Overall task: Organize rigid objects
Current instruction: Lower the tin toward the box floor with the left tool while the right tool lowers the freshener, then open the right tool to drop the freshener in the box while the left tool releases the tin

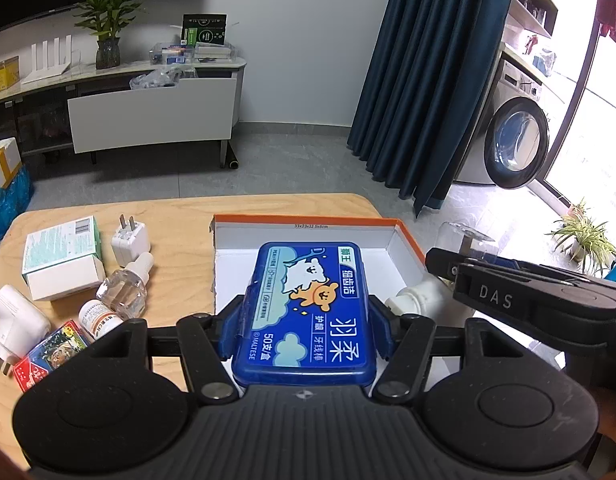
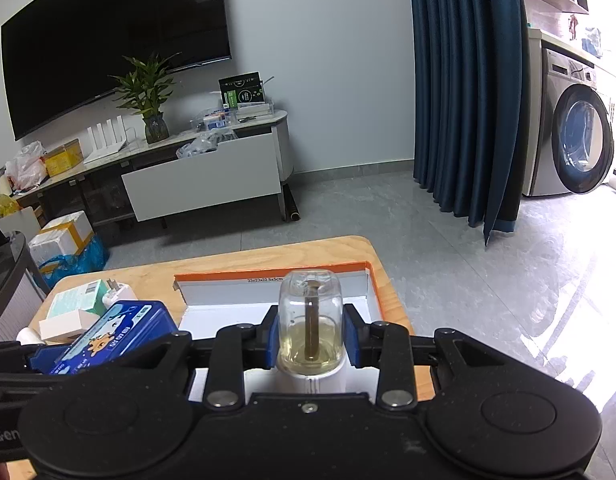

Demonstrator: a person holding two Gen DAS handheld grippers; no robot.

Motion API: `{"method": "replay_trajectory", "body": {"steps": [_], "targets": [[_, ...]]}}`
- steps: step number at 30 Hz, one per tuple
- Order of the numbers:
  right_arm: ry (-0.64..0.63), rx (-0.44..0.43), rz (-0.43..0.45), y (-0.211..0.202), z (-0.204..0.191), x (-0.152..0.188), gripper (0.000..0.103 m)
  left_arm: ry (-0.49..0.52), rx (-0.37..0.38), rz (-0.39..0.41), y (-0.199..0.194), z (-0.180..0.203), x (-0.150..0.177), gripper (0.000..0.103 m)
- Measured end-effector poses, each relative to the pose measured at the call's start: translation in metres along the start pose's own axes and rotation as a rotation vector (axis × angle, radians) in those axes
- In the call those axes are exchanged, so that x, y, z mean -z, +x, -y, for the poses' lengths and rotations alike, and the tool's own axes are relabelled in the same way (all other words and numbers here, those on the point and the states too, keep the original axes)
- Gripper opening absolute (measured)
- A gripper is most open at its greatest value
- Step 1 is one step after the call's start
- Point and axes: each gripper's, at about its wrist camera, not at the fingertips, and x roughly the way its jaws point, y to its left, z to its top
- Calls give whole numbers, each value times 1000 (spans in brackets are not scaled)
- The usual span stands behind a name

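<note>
My left gripper [image 1: 305, 322] is shut on a blue floss-pick box [image 1: 305, 312] with a cartoon label, held over the near edge of the white box lid with an orange rim [image 1: 308, 220]. My right gripper [image 2: 311, 330] is shut on a clear bottle with a wick and yellowish liquid [image 2: 311, 316], its white cap toward the camera, also above the lid [image 2: 372, 292]. In the left wrist view the right gripper's black body [image 1: 528, 300] and the bottle's white cap [image 1: 418, 298] sit at the right. The blue box [image 2: 107, 334] shows at the left of the right wrist view.
On the wooden table [image 1: 179, 216] left of the lid lie a green-white carton [image 1: 63, 256], a white plug adapter [image 1: 129, 240], another clear bottle [image 1: 125, 286], a small white bottle [image 1: 99, 318], a white charger [image 1: 17, 320] and a red card pack [image 1: 47, 354]. Beyond are a TV cabinet, curtain, washing machine.
</note>
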Motion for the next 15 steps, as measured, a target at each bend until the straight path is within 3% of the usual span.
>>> {"method": "replay_trajectory", "body": {"steps": [15], "targets": [[-31, 29, -49, 31, 10, -15, 39, 7, 6, -37, 27, 5, -9, 63]]}}
